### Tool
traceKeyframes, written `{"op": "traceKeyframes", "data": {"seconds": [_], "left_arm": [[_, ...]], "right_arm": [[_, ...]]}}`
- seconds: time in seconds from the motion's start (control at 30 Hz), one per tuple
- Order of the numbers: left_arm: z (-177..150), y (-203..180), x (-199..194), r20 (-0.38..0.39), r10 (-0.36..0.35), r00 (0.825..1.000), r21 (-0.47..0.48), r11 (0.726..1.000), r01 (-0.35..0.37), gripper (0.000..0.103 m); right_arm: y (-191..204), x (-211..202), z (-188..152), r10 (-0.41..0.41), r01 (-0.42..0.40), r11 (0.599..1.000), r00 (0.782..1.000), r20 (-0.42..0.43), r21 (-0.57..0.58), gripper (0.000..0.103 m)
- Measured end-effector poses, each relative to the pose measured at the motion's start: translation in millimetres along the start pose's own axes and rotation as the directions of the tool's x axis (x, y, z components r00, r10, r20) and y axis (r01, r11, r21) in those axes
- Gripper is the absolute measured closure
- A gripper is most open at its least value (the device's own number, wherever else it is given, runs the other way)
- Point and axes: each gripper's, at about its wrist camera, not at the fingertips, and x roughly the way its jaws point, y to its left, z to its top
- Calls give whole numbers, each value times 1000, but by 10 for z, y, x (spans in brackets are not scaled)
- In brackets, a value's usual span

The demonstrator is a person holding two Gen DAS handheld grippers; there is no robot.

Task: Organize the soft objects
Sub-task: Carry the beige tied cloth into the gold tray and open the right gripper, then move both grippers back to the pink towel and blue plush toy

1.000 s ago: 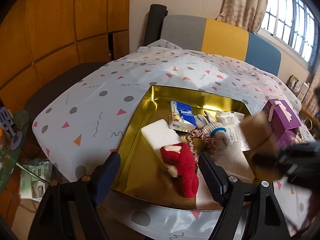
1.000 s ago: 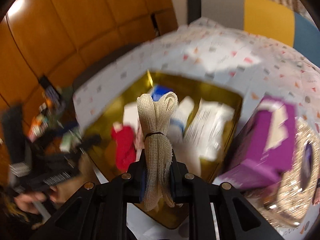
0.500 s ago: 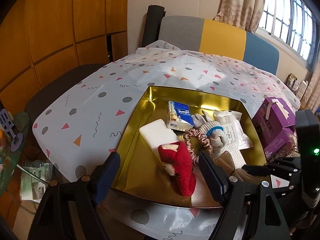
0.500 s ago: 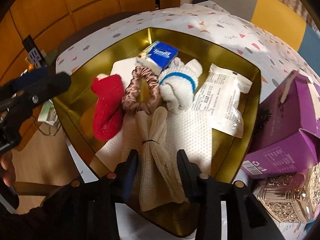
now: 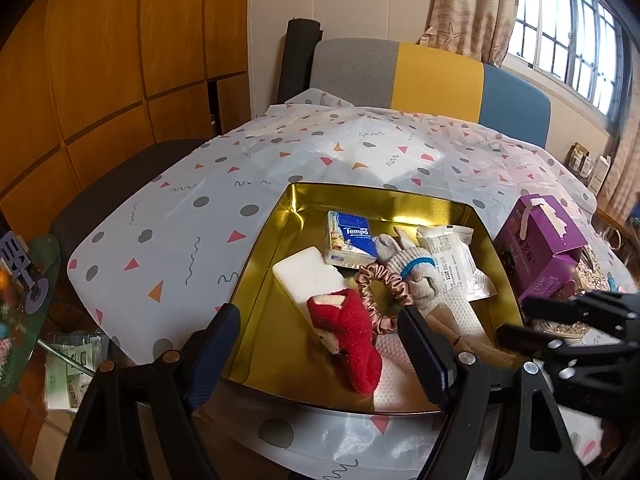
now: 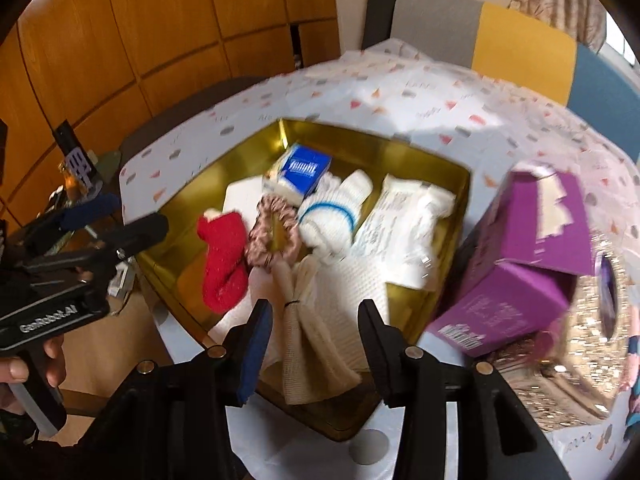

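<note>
A gold tray [image 5: 256, 276] [image 6: 460, 184] holds soft things: a red sock [image 5: 352, 332] [image 6: 224, 256], a pink scrunchie [image 5: 380, 288] [image 6: 272, 232], a white glove with a blue band [image 5: 412, 272] [image 6: 332, 216], a tissue pack [image 5: 348, 240] [image 6: 300, 168], a white sponge [image 5: 308, 280], a packet [image 6: 404, 220] and a white cloth. A beige mesh bundle [image 6: 316, 344] [image 5: 452, 320] lies at the tray's near edge. My right gripper [image 6: 314, 336] is open just above the bundle, not holding it. My left gripper [image 5: 320, 344] is open and empty over the tray's near rim.
A purple box [image 5: 548, 248] [image 6: 524, 264] stands right of the tray, with a glittery gold container [image 6: 580, 352] beside it. The table has a patterned cloth [image 5: 200, 208]. A chair back [image 5: 420, 76] is behind, and a cluttered side table [image 5: 24, 280] is at left.
My right gripper brought the mesh bundle down into the tray, opened and let it go, then drew back a little. The left gripper stayed open and hardly moved.
</note>
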Motion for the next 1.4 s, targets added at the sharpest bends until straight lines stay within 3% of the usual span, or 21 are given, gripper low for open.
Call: {"op": "traceKeyframes", "data": {"seconds": [0.3,0.57,0.73,0.83,0.93,1.07,1.23,1.27,1.4], "left_arm": [[37,-170,-70,16,-18,1000,52,999,17,22],[86,-425,-176,42,-53,998,118,992,48,22],[146,-628,-267,62,-94,994,164,983,83,22],[197,-782,-339,77,-126,989,199,974,108,22],[248,-977,-419,96,-164,982,243,960,137,22],[310,-1273,-529,109,-227,968,310,933,184,22],[409,-1679,-667,109,-314,943,393,885,249,22],[432,-1754,-693,112,-327,939,406,877,257,22],[547,-2153,-788,101,-411,906,459,827,324,22]], "right_arm": [[-297,-461,-53,2,-6,999,996,87,46,58],[-851,-972,-229,-74,35,982,976,207,184,58],[-1371,-1366,-377,-178,90,945,948,265,313,58],[-1769,-1577,-519,-259,127,897,927,271,423,58],[-2137,-1718,-671,-339,165,833,906,252,528,58],[-2677,-1885,-949,-472,232,694,861,188,682,58],[-3367,-2024,-1488,-609,275,432,791,53,859,58],[-3487,-2052,-1613,-636,286,367,772,15,885,58],[-3757,-2185,-2064,-723,294,173,686,-81,940,58]]}}
